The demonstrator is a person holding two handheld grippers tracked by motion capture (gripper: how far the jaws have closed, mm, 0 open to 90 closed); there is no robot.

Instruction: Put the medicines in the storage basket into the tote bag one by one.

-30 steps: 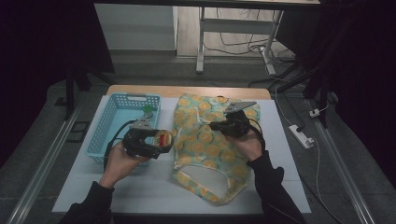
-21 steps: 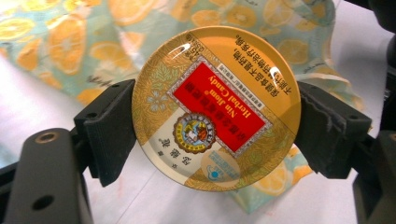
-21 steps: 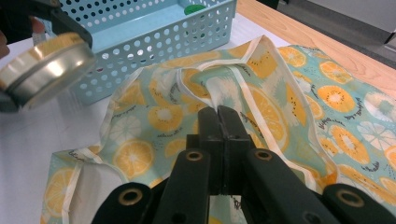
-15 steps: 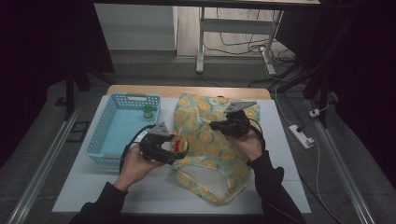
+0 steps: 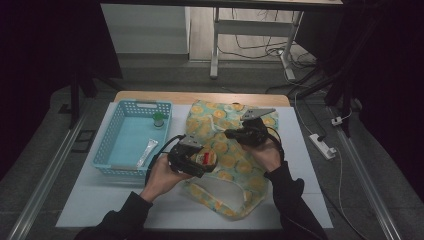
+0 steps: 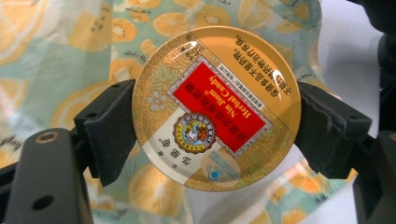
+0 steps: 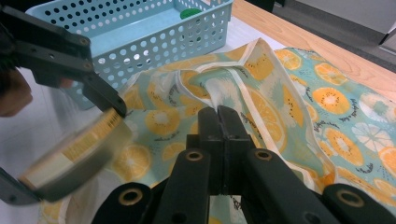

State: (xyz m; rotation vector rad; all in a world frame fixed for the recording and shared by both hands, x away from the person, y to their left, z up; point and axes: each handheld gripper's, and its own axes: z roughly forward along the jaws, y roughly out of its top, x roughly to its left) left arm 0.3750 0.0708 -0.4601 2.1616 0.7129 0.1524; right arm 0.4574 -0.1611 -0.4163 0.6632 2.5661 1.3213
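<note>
A round gold tin with a red label (image 6: 215, 112) sits between the black pads (image 6: 109, 126) of my left gripper (image 6: 212, 119), which is shut on its rim. In the high view that gripper (image 5: 200, 159) holds the tin (image 5: 207, 158) over the left edge of a fabric bag printed with orange slices (image 5: 235, 160). My right gripper (image 7: 218, 112) is shut on a raised fold of the bag's trimmed edge (image 7: 210, 86). The tin (image 7: 79, 149) hangs close at its left. The right gripper (image 5: 235, 134) is over the bag's middle in the high view.
A light blue perforated basket (image 5: 107, 145) stands left of the bag on the white tabletop (image 5: 100, 200). It holds a small green-capped item (image 5: 158, 120) and a white packet (image 5: 146, 150). A wooden strip (image 5: 200, 97) runs along the far edge. A power strip (image 5: 322, 146) lies on the floor at the right.
My left hand has carried the tin to the right, from beside the basket to the bag's left edge. The right hand and the pinched fabric have stayed put.
</note>
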